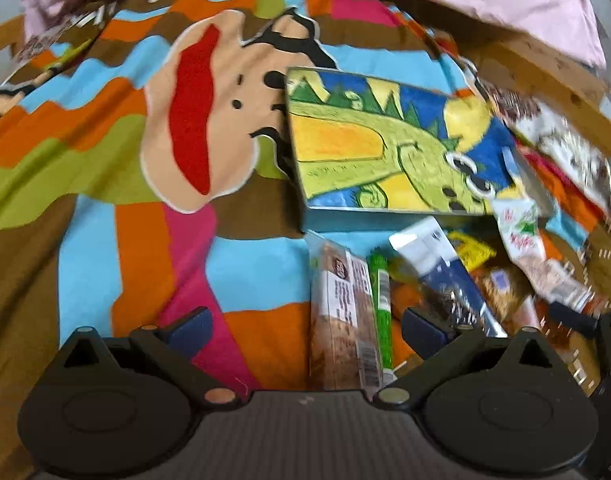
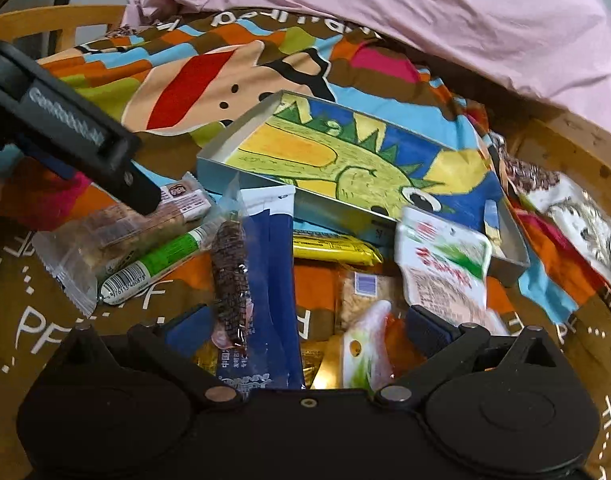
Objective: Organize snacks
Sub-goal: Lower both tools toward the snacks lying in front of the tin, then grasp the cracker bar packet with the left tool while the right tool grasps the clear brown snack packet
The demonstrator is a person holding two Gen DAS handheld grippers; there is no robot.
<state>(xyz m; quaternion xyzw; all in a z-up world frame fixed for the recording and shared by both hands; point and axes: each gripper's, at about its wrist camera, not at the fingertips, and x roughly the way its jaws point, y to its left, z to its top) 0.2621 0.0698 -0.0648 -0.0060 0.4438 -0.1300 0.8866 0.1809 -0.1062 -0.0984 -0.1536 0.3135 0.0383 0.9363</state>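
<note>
Your snacks lie in a loose heap on the patterned cloth (image 2: 105, 80) that covers the bed, just in front of the long shallow tin (image 2: 241, 130) with the green dinosaur drawn inside it. The tin is rigid, with thin upright walls, and looks the likely place for them.

Both grippers are wide open and hold nothing. The left gripper (image 1: 305, 326) hangs over the near-left edge of the heap, above the clear-wrapped grain bar (image 1: 343, 320) and the thin green stick (image 1: 381, 300). The right gripper (image 2: 307, 328) hovers over the middle, above the blue sachet (image 2: 275, 248) and the dark sausage-shaped pack (image 2: 229, 280).

Everything here should be light. The film wrappers are slick and crinkly, so pinch across the firm body of a piece, not its crimped ends. The grain bar is probably stiff but crumbly; squeeze gently. The yellow bar (image 2: 333, 250) gives a flat, narrow middle. The white-and-green pouch (image 2: 441, 272), leaning on the tin's near wall, is soft and will flop.
</note>
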